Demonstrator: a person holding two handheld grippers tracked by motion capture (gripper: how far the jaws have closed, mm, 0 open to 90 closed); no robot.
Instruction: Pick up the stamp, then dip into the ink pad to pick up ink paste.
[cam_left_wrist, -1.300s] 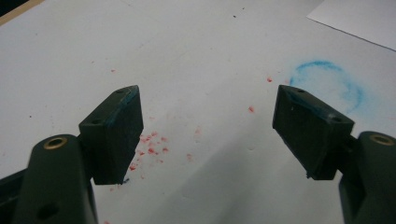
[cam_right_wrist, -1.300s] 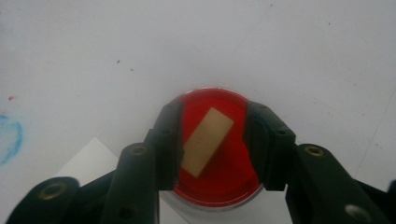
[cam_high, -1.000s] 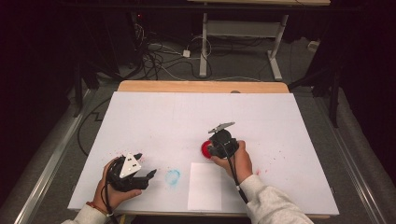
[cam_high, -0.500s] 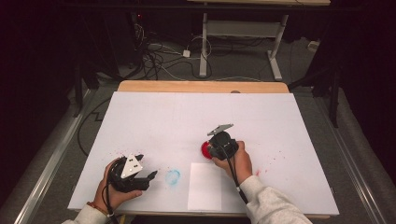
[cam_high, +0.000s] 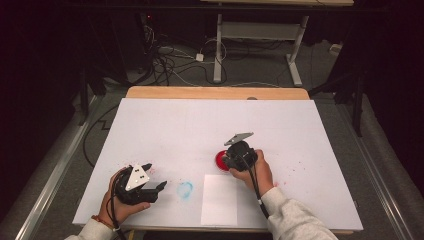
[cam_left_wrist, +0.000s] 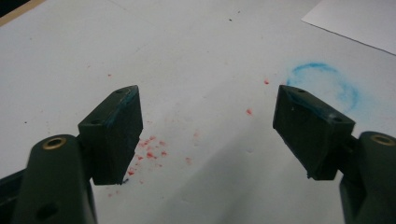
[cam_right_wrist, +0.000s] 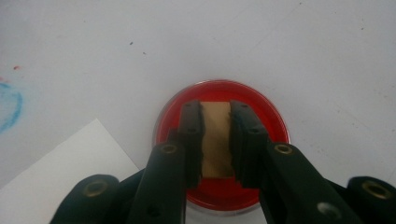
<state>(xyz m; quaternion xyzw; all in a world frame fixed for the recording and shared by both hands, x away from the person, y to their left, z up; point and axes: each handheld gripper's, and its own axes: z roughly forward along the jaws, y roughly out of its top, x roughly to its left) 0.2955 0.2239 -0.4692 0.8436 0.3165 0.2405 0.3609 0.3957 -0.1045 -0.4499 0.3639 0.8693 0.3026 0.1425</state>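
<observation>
White tabletop (cam_high: 200, 125), stamp held over red ink

On it lay a white paper sheet (cam_high: 219, 199); beside its far corner sat a round red ink dish (cam_right_wrist: 219, 144), where the right tool (cam_right_wrist: 215, 140) gripped a tan wooden block (cam_right_wrist: 216, 140). The left tool (cam_left_wrist: 205, 135) gaped wide, empty, near a faint blue ring stain (cam_left_wrist: 324, 84).

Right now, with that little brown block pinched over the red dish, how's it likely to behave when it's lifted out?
The brown block looks stiff: its faces stay flat between the right gripper pads. It is probably light, being small. It may drip or smear, since it stands in the red dish and red specks dot the table.
</observation>
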